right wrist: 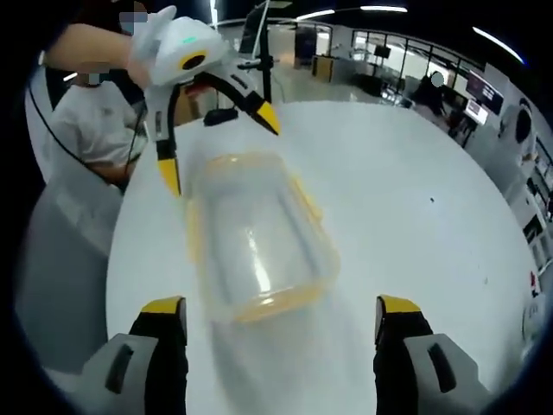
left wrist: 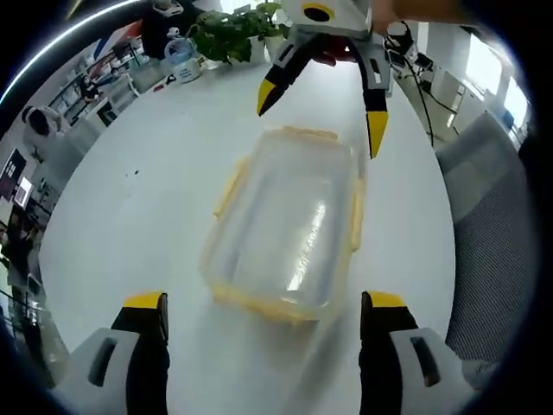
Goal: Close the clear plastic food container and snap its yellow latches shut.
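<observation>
Clear plastic container (left wrist: 289, 229) with yellow latches (left wrist: 355, 216) lies on the white counter (left wrist: 138, 216), lid on. Left gripper (left wrist: 263, 316) at one short end, right gripper (right wrist: 281, 316) at the opposite end, both spread wide, grasping nothing, clear of the container.

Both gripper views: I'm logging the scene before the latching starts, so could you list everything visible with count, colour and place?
food container: one, clear with yellow latches, lid on, centre of table between the two grippers.
table: one, white, round-edged, under the container.
potted plant: one, green, far table edge in left gripper view.
chair: one, grey, beside the table.
person's sleeve: one, white, behind the left gripper in right gripper view.
left gripper: one, white with yellow-tipped fingers, open, facing the container.
right gripper: one, same colours, open, opposite side.
</observation>
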`<move>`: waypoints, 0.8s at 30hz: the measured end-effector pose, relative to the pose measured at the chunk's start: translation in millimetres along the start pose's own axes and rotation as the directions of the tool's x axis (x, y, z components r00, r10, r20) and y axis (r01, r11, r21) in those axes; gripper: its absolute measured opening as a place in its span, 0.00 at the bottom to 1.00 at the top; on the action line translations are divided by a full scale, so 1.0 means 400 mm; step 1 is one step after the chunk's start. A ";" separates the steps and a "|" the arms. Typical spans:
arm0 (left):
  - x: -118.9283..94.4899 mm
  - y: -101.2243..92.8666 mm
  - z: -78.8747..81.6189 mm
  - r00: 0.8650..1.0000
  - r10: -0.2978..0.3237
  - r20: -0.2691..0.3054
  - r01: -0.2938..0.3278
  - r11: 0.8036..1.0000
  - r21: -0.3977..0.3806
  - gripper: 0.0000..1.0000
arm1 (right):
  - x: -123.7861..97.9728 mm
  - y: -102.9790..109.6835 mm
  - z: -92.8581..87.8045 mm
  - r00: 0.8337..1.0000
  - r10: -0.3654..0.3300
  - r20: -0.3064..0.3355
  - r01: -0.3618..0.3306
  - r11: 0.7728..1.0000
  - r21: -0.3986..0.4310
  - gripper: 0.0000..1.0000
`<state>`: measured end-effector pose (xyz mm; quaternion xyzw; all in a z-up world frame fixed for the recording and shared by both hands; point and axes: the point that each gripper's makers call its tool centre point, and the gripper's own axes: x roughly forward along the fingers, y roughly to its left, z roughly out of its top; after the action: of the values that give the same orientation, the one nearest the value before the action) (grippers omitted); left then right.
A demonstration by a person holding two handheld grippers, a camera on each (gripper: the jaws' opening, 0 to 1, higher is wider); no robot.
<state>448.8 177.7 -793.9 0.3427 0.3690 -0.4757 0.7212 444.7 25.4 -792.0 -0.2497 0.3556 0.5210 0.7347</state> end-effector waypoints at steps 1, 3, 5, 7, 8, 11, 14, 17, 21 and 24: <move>-0.002 0.001 -0.002 1.000 0.002 0.006 -0.002 1.000 -0.016 0.93 | -0.003 0.001 0.000 1.000 -0.003 0.004 0.003 1.000 0.005 0.91; -0.006 0.003 -0.005 1.000 0.008 0.010 -0.008 1.000 -0.028 0.93 | -0.009 0.004 0.000 1.000 -0.008 0.014 0.008 1.000 0.014 0.91; -0.009 0.003 -0.009 1.000 0.013 0.015 -0.012 0.999 -0.042 0.93 | -0.014 0.003 -0.006 1.000 -0.016 0.019 0.016 1.000 0.023 0.90; -0.012 0.002 -0.013 1.000 0.018 0.017 -0.017 0.999 -0.051 0.93 | -0.018 0.002 -0.013 0.999 -0.023 0.022 0.022 0.999 0.034 0.90; -0.013 0.002 -0.016 1.000 0.022 0.019 -0.020 0.998 -0.058 0.93 | -0.019 0.002 -0.014 0.999 -0.024 0.023 0.023 0.999 0.037 0.90; -0.016 0.000 -0.018 0.999 0.026 0.026 -0.024 0.997 -0.074 0.93 | -0.031 -0.002 -0.018 0.999 -0.040 0.037 0.038 0.998 0.059 0.90; -0.020 -0.002 -0.022 0.999 0.033 0.033 -0.030 0.995 -0.091 0.93 | -0.043 -0.007 -0.023 0.997 -0.056 0.051 0.051 0.995 0.081 0.90; -0.025 -0.001 -0.027 0.998 0.045 0.043 -0.039 0.992 -0.117 0.93 | -0.054 -0.016 -0.028 0.995 -0.072 0.062 0.065 0.992 0.108 0.89; -0.030 -0.006 -0.032 0.997 0.060 0.055 -0.052 0.988 -0.143 0.93 | -0.071 -0.014 -0.031 0.993 -0.088 0.084 0.076 0.988 0.134 0.89; -0.032 -0.012 -0.040 0.996 0.064 0.060 -0.054 0.985 -0.161 0.93 | -0.077 -0.007 -0.036 0.991 -0.095 0.093 0.080 0.986 0.149 0.89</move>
<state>437.6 195.4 -791.7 0.2791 0.3720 -0.4340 0.7716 437.2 -4.5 -776.8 -0.1847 0.3438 0.4729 0.7900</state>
